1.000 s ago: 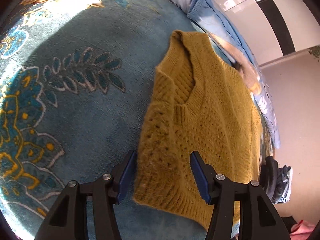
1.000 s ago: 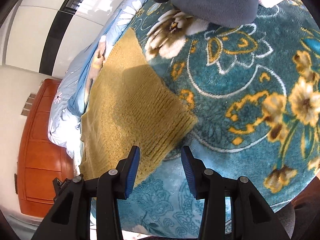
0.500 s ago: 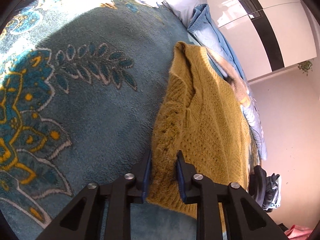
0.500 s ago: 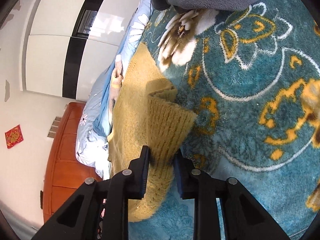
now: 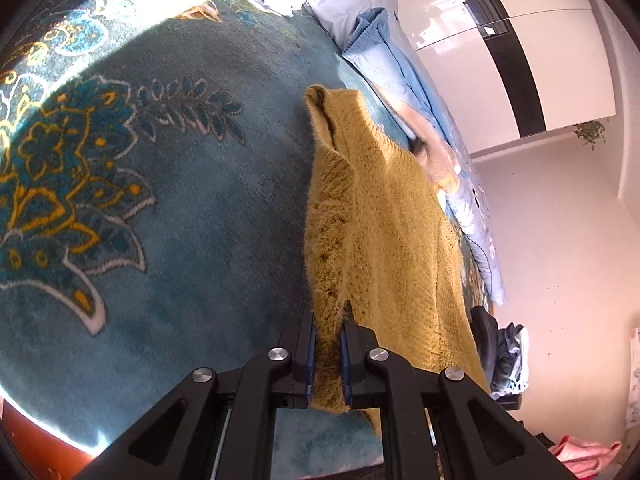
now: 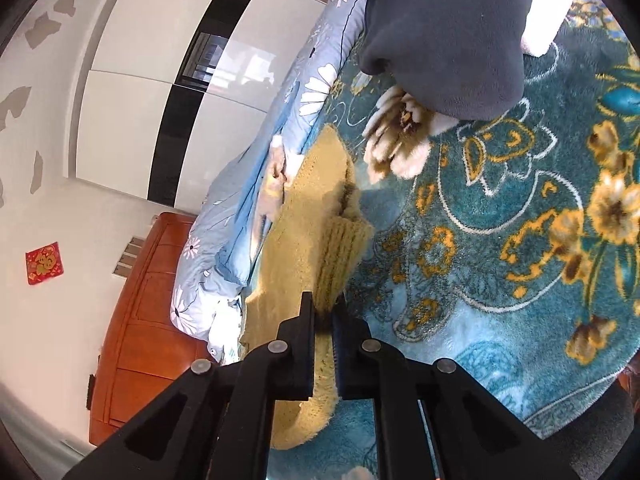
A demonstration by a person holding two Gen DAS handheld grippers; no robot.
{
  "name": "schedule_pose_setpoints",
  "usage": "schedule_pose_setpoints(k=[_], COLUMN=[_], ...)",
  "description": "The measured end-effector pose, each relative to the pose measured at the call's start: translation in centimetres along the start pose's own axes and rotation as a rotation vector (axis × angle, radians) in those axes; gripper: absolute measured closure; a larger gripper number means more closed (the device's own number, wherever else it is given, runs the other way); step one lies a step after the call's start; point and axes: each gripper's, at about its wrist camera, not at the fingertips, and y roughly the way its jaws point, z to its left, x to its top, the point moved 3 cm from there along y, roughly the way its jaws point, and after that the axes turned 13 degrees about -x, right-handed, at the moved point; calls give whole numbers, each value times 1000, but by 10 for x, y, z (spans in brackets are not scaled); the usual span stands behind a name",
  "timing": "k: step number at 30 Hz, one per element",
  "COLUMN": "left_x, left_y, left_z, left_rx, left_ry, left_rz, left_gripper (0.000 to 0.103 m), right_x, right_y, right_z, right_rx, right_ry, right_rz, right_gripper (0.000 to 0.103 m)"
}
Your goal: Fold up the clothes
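One mustard sweater (image 5: 372,216) between two grippers' jaws

I see hard sunlight, blown-out glare on blanket (image 5: 132,12) far beyond fingers; fisheye edges bent, dark.

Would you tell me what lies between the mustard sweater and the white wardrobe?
A rumpled blue floral duvet lies along the far edge of the mustard sweater, before the white wardrobe; the right wrist view shows it best.
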Motion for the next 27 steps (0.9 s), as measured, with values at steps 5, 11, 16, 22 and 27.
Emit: schedule_pose_setpoints(k=[5,11,16,22,27], left_x=[-4,-7,-10,-22,-23], left_y=[8,21,30,34,37], left_z=[11,13,16,21,13], left_rx=[13,45,73,86,81], left_ry=[-25,1,0,-15,18], left_rz=[11,40,64,89,90], left_gripper=[93,92,87,73,78], right_x=[7,5,0,-3,-7], right_y=[10,20,28,40,43], right_z=[-1,-10,-27,-43,-44], right_rx=[-35,-93,-139,-164,-140], right_ry=[-8,-11,16,18,14], right_rz=[12,38,69,114,131], right_gripper=[96,95,92,81,80])
